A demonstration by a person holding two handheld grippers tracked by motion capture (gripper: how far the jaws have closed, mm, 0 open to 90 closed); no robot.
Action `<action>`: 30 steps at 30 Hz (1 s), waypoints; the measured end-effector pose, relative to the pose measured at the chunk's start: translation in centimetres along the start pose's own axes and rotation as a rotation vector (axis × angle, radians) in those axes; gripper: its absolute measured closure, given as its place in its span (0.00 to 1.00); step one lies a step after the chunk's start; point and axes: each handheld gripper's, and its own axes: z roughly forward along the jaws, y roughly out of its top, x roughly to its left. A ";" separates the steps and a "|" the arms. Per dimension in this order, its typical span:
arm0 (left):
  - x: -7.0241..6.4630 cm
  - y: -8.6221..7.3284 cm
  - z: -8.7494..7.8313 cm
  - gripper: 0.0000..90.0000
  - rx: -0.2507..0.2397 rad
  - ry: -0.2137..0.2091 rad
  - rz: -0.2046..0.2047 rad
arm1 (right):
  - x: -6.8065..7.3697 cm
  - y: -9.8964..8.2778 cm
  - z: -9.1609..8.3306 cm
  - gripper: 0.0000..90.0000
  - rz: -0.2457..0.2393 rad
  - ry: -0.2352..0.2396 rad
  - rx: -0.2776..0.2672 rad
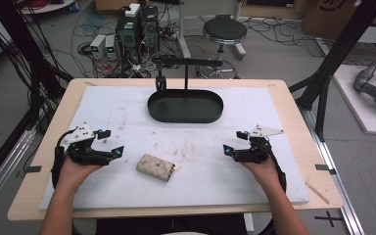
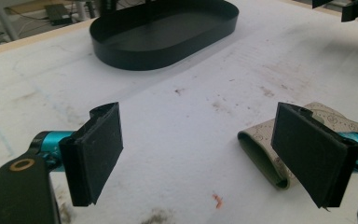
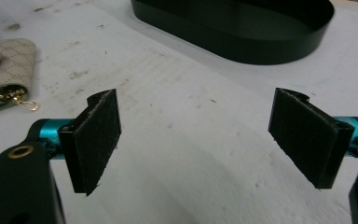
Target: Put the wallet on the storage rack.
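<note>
Nearest the person, one beige patterned key pouch [image 1: 155, 167] lies flat on the white tabletop [image 1: 274, 186], its small gold clasp [image 3: 24, 103] resting on the surface beside it. The pouch serves as the landmark: the left gripper [image 1: 108, 142] hovers just to its left, jaws spread wide with nothing between them, and the right gripper [image 1: 236, 142] hangs well off to its right, likewise spread and empty. Neither touches the pouch. Beyond the pouch, toward the far edge of the tabletop, sits one black oval tray [image 1: 185, 116], which holds nothing, with a thin black stand [image 1: 186, 66] rising behind it. Judging from this, the work has barely begun: the pouch is not yet grasped, and picking it up and probably carrying it to the tray is all left to do. The count: two grippers, one pouch, one tray.
</note>
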 end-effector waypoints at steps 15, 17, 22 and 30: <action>0.5 -2.0 -3.1 0.18 0.007 0.071 -0.041 | 3.9 2.4 4.0 0.19 -0.065 0.121 0.033; 0.4 -2.1 -3.2 0.18 0.007 0.074 -0.042 | 4.6 2.7 4.6 0.19 -0.074 0.141 0.041; 0.4 -2.5 -3.8 0.18 0.014 0.084 -0.044 | 6.5 3.3 6.0 0.19 -0.105 0.189 0.057; 0.4 -3.1 -4.4 0.18 0.019 0.095 -0.048 | 9.3 4.1 7.9 0.19 -0.144 0.259 0.086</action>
